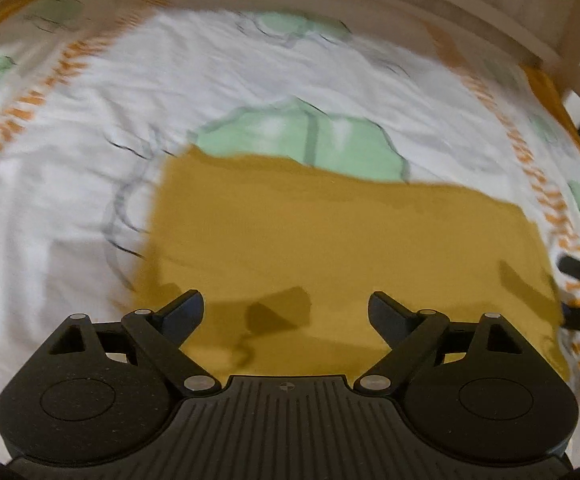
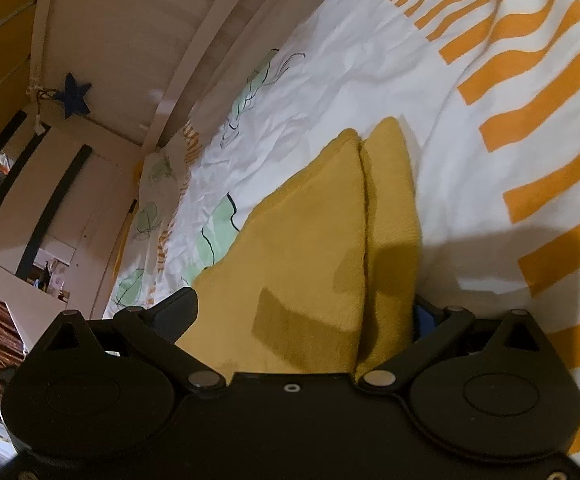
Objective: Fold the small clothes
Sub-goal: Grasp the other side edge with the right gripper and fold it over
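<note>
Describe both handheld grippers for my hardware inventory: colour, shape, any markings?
Both look alike. The left gripper is matte black plastic with two round side discs, silver pivot pins, angled linkage bars, a ribbed centre plate bearing a small round mark, and dark fingers. The right gripper shares this build, with a small ring at centre and a bit of blue beside one finger.

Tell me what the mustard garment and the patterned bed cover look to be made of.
Mustard garment: a soft knit, probably cotton jersey or fleece; matte, with a slightly fuzzy nap and thick rounded fold edges in the right wrist view. Patterned bed cover: thin woven cotton by its look; matte, with fine sharp creases and flat printed orange stripes and green shapes. Neither fibre can be confirmed by sight.
</note>
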`<state>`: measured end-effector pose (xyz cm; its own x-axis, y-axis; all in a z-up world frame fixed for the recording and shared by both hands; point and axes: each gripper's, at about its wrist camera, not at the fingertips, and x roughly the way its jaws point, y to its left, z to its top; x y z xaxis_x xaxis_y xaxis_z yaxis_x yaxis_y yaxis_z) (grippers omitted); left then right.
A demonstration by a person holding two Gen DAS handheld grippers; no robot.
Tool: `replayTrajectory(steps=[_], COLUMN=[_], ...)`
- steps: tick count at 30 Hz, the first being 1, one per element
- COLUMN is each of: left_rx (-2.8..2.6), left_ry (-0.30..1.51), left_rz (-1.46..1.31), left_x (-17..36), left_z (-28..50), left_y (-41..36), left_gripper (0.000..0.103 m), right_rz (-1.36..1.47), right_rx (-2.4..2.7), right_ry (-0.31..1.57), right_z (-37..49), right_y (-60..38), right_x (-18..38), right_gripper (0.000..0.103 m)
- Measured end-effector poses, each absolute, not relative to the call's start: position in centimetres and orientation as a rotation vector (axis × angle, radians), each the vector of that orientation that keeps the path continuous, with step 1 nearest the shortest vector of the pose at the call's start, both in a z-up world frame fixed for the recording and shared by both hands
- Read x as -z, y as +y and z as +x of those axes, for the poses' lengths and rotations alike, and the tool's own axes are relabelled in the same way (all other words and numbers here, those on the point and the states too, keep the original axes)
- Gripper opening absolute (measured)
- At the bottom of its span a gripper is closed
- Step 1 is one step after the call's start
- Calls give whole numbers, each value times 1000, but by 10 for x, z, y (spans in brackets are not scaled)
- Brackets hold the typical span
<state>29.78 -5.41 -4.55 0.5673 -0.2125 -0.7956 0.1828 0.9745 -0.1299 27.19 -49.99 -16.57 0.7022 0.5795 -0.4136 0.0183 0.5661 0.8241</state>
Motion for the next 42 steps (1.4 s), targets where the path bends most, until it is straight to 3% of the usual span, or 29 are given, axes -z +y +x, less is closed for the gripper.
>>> replayTrajectory(steps=[6,9,14,17,20,32,42], left_rx=[150,127,145,167,202,227,212], left_ry=[916,915,983,988,986,991,959], left_rz=[-120,-131,-97,-106,-100,-156,-191], left_x=[40,48,57,52,48,36,21], left_z=[322,332,348,349,346,350,350], left_y=[-4,10,15,16,15,32,60], left_gripper=[90,90,90,90,90,90,90], right_rz=[862,808,727,679,647,508,469], right_rx=[-363,-338,-273,-206,-141,-208,-334], right_ry=[746,772,809,800,801,763,797], right_z=[272,272,269,266,264,283,310], right_y=[-487,-478,-468,-460,-450,-372,-275], right_x=[162,158,154,148,139,70,67], right_gripper=[100,85,50,35,28,23,23])
